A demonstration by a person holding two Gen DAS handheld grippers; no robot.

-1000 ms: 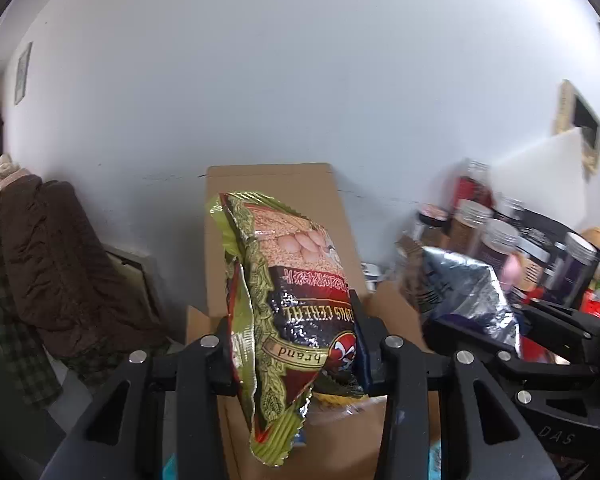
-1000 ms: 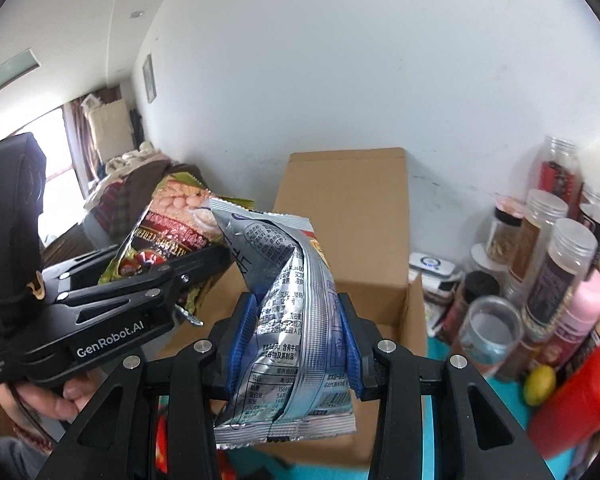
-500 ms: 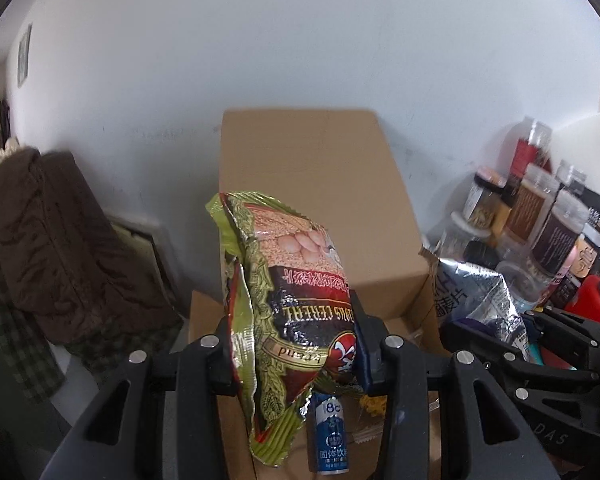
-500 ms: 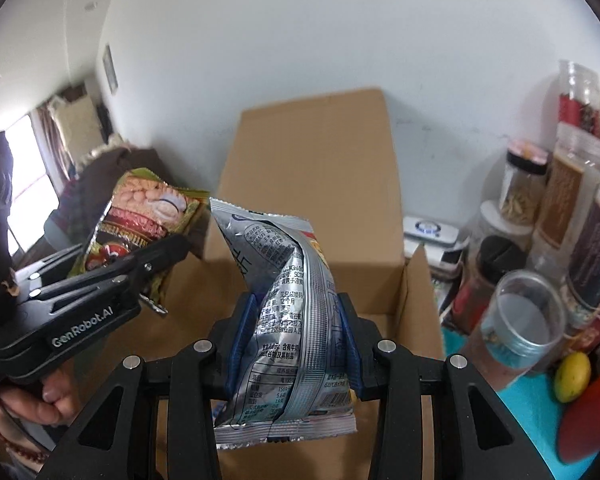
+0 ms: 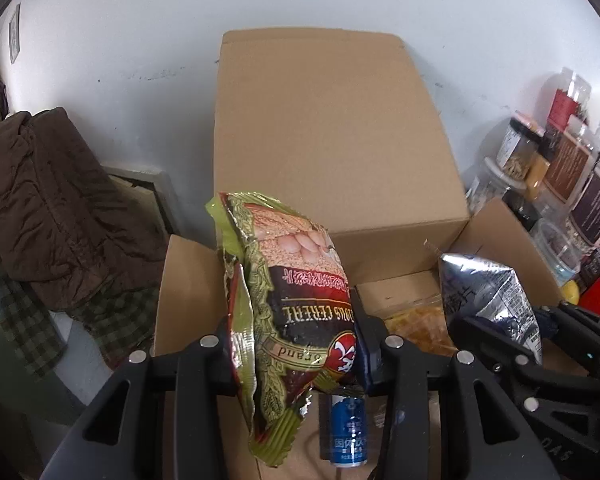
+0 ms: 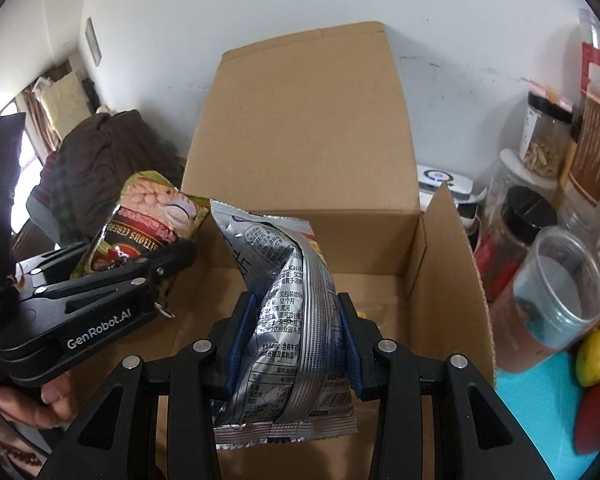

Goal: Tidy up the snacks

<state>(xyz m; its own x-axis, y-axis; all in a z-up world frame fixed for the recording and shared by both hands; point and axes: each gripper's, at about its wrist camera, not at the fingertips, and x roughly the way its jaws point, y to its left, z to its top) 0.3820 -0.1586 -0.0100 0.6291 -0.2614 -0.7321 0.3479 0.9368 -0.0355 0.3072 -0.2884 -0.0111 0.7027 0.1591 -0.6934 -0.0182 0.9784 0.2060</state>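
My left gripper (image 5: pixel 296 352) is shut on a green and red cereal bag (image 5: pixel 288 300) and holds it upright above the open cardboard box (image 5: pixel 336 140). My right gripper (image 6: pixel 292 340) is shut on a silver snack bag (image 6: pixel 288 312) over the same box (image 6: pixel 448 280). Each gripper shows in the other's view: the silver bag (image 5: pixel 488 300) at the right, the cereal bag (image 6: pixel 148 224) at the left. Inside the box lie a blue packet (image 5: pixel 348 428) and a yellow snack pack (image 5: pixel 420 324).
The box's tall rear flap (image 6: pixel 308 128) stands against the white wall. Jars and bottles (image 6: pixel 544 140) crowd the right side, with a clear plastic cup (image 6: pixel 556 296) and a yellow lemon-like object (image 6: pixel 594 358) on a teal surface. A brown coat (image 5: pixel 40 208) hangs at left.
Both grippers have moved forward and tilted down over the box with their bags. The box's inside and the items in it have come into view.
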